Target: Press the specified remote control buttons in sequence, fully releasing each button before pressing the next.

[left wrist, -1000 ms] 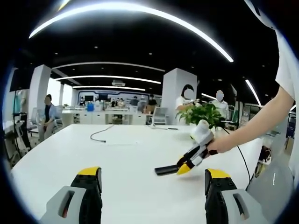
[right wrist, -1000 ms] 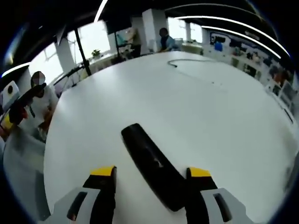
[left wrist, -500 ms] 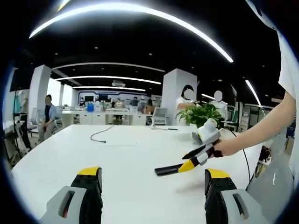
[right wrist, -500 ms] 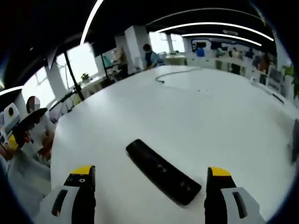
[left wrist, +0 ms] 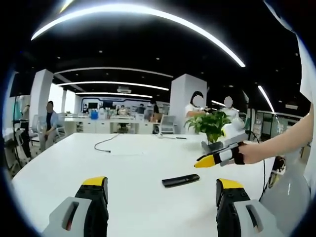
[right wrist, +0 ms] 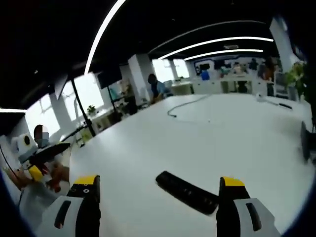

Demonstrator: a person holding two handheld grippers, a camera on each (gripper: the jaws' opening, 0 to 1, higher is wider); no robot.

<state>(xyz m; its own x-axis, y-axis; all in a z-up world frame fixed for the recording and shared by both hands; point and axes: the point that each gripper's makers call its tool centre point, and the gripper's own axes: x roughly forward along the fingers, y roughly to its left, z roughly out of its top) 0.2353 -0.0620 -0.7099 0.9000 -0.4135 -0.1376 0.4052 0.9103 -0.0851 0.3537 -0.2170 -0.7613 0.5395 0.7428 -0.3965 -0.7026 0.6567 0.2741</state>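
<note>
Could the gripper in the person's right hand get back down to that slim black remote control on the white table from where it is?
Probably yes. The slim black remote control lies flat on bare white table, just ahead between the right gripper's open jaws, and nothing stands between them. The left gripper is held apart.

One remote (left wrist: 180, 180) lies on one white table (left wrist: 128, 168). One black cable (left wrist: 104, 142) rests on it too, and one potted plant (left wrist: 213, 124) stands at its far edge. Two grippers are in hand.
</note>
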